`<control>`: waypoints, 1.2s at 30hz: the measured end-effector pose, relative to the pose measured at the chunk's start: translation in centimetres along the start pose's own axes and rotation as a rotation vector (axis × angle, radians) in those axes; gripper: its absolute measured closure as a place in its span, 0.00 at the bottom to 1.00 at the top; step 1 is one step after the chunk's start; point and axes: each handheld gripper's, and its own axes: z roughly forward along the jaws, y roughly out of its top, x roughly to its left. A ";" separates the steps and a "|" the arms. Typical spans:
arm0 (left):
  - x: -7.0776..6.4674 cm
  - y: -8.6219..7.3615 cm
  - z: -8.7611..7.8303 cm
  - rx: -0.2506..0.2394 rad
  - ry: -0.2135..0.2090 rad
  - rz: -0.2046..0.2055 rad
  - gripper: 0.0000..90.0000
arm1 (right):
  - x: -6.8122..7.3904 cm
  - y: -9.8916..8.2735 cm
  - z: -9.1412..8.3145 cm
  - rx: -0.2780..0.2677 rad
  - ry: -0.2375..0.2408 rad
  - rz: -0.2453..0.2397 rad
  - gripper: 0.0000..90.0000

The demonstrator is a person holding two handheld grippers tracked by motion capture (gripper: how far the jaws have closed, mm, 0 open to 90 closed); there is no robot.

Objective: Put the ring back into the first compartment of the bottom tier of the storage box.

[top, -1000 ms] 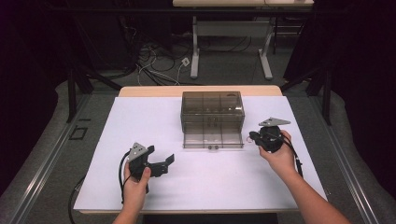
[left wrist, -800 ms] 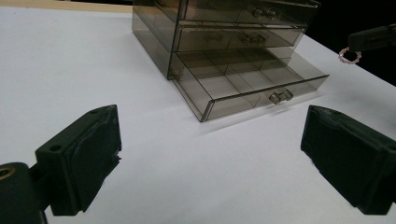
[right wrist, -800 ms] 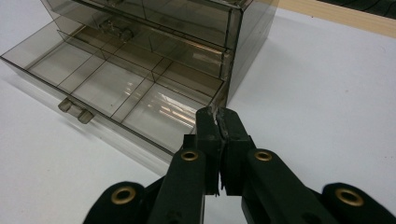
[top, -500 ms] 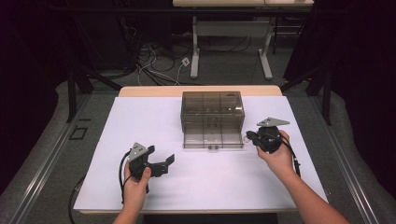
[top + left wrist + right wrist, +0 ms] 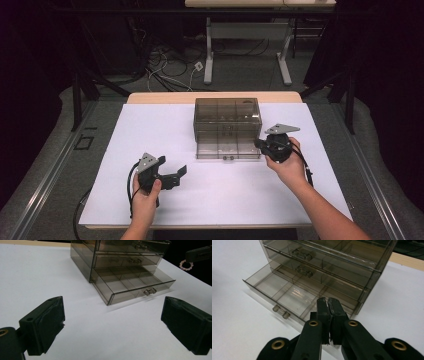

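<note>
Bracelet pinched over an open drawer — smoky plastic drawer chest (image 5: 227,125) standing mid-table on the white table cover (image 5: 150,125).

Bottom drawer (image 5: 284,296) pulled out, its front compartments bare, the two drawers above pushed in. Right gripper (image 5: 261,145) held just beside the chest's right front corner, jaws pressed together; seen from the left gripper view, pinching a small pink beaded bracelet (image 5: 186,265) that hangs from its tip, up and to the right of the chest. In the right gripper view, closed jaws poised above the open drawer's right end. Left gripper (image 5: 176,176) low over the cover, well apart from the chest on its near left — jaws spread wide, nothing between them.
</note>
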 end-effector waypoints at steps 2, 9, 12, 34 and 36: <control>0.0 0.0 0.0 -0.001 0.000 0.000 0.06 | 0.3 0.2 0.2 0.004 0.007 -0.002 0.98; 0.0 0.0 0.0 0.000 -0.002 0.001 0.06 | 1.1 0.7 0.9 -0.001 0.019 -0.002 0.98; 0.0 0.0 -0.1 0.001 -0.003 0.001 0.06 | 1.4 0.9 1.2 0.004 0.024 -0.006 0.98; -0.1 0.0 -0.1 0.002 -0.012 0.001 0.06 | 3.8 2.1 3.6 0.004 0.066 -0.013 0.98; -0.1 0.0 -0.1 0.002 -0.012 0.002 0.06 | 4.1 2.2 3.9 0.003 0.069 -0.023 0.98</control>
